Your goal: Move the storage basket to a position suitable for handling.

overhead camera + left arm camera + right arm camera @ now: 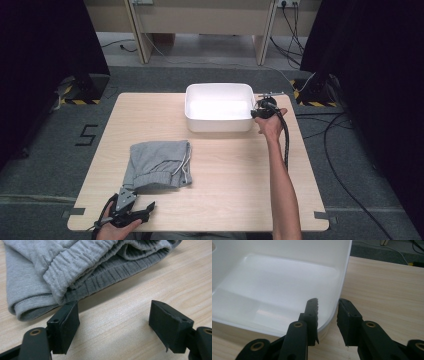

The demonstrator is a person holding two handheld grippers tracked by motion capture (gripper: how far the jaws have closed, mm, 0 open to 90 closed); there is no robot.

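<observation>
While its jaws straddle the white tub's (pixel 274 287) right rim, unclenched, the right gripper (pixel 327 315) sits upper right; the left gripper (pixel 112 322) gapes empty beside grey shorts (pixel 157 165), lower left, bare tabletop (pixel 235 175) between.

The high view looks forward and down from above the person's side of the surface (pixel 225 170), far enough back to take in all four edges and the floor beyond.

The left gripper view rides on the left claw (pixel 131 210) at the near left corner. It sits low and very close, facing the folded grey shorts (pixel 62 267) across bare wood. The high view shares those shorts (pixel 157 165).

The right gripper view rides on the right claw (pixel 256 113) toward the far right corner. It looks down along its jaws at the right rim of the white tub (pixel 343 277), close up. The high view shares that tub (pixel 220 125).
</observation>
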